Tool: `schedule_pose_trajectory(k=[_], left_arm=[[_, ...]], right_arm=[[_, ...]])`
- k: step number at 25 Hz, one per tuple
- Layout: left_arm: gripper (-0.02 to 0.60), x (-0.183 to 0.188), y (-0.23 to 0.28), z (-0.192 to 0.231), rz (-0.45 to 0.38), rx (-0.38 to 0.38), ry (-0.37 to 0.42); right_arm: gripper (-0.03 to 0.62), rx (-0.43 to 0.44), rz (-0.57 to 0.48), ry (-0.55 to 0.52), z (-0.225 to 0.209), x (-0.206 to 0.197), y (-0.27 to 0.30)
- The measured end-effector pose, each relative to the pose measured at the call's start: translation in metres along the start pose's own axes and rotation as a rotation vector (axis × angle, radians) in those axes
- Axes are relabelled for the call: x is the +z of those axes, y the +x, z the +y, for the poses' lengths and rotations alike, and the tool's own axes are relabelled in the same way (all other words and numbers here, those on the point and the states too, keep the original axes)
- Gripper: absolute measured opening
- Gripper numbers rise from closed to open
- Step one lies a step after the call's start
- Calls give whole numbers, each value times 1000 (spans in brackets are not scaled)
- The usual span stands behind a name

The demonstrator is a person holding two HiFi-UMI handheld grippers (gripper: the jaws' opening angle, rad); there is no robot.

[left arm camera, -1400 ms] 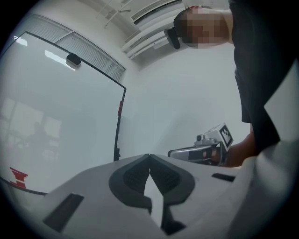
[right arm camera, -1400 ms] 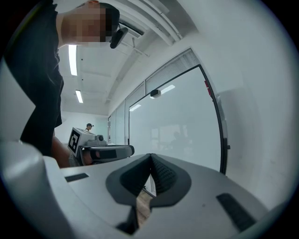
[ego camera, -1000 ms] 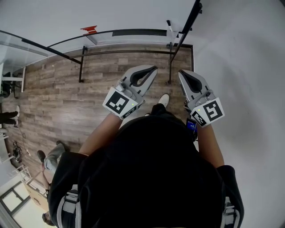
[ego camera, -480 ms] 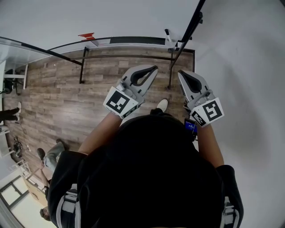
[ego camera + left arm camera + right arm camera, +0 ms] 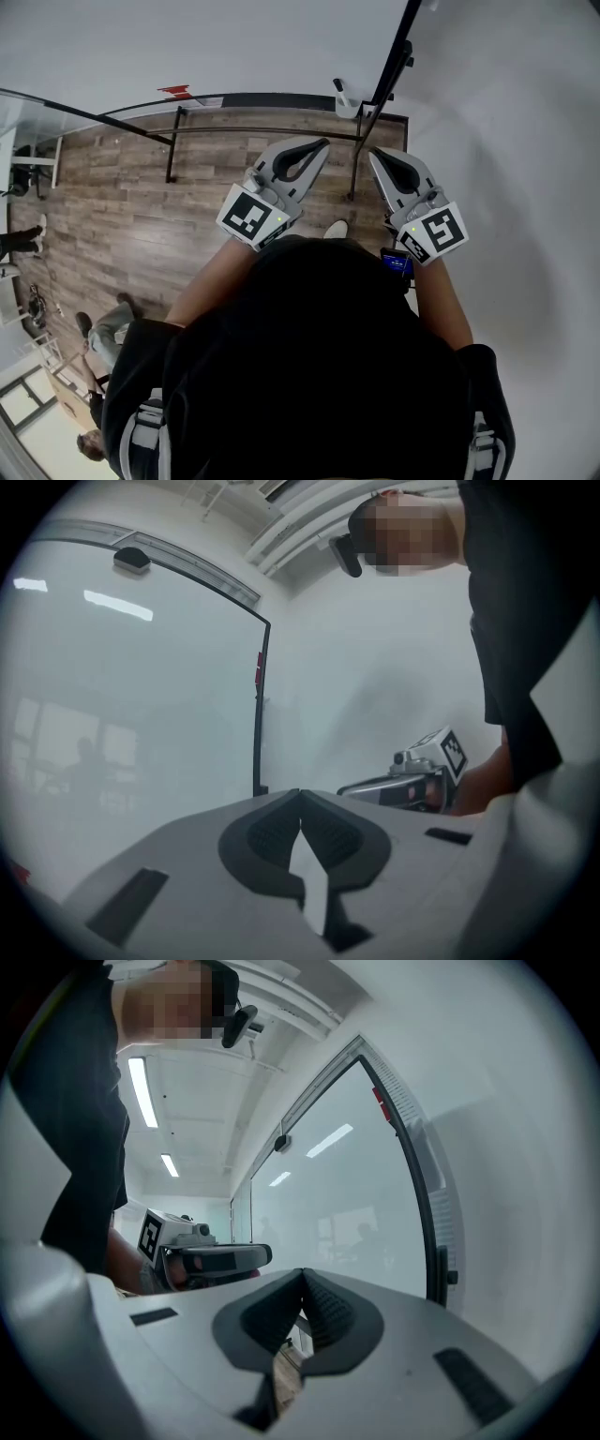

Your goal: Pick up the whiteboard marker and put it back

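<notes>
Both grippers are held out level in front of the person, side by side and empty. In the head view my left gripper (image 5: 323, 145) is shut, and my right gripper (image 5: 374, 153) is shut too. The left gripper view shows its jaws (image 5: 300, 795) closed with nothing between them; the right gripper view shows the same (image 5: 302, 1273). A small white stick-like thing (image 5: 340, 94), possibly the whiteboard marker, sits by the black frame post (image 5: 380, 89) ahead of both grippers. The whiteboard (image 5: 141, 686) fills the left gripper view, well apart from the jaws.
Wood-plank floor (image 5: 122, 206) lies below, crossed by black stand rails (image 5: 262, 133). A red mark (image 5: 175, 91) sits at the far wall's foot. People stand at the left edge (image 5: 19, 244). A small blue-lit device (image 5: 396, 262) hangs by the right forearm. A shoe (image 5: 335, 229) shows underfoot.
The person has walked forward: the frame post, rails and white stick have slid down and left in the head view. Both grippers stay shut and keep their place before the body.
</notes>
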State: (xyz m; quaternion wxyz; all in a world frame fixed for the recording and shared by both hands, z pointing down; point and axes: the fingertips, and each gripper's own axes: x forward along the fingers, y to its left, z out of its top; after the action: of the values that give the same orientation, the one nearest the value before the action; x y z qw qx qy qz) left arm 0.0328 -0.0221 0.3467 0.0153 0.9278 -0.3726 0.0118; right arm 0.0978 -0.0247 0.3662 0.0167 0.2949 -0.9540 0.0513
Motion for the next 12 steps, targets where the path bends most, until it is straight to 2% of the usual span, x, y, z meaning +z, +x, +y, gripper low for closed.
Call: schedule_pose_trajectory(k=[12], left_arm=[[5,-13,28,12,15,11,-4]], right_arm=[[-5,7,16,29,-33,-8,14]])
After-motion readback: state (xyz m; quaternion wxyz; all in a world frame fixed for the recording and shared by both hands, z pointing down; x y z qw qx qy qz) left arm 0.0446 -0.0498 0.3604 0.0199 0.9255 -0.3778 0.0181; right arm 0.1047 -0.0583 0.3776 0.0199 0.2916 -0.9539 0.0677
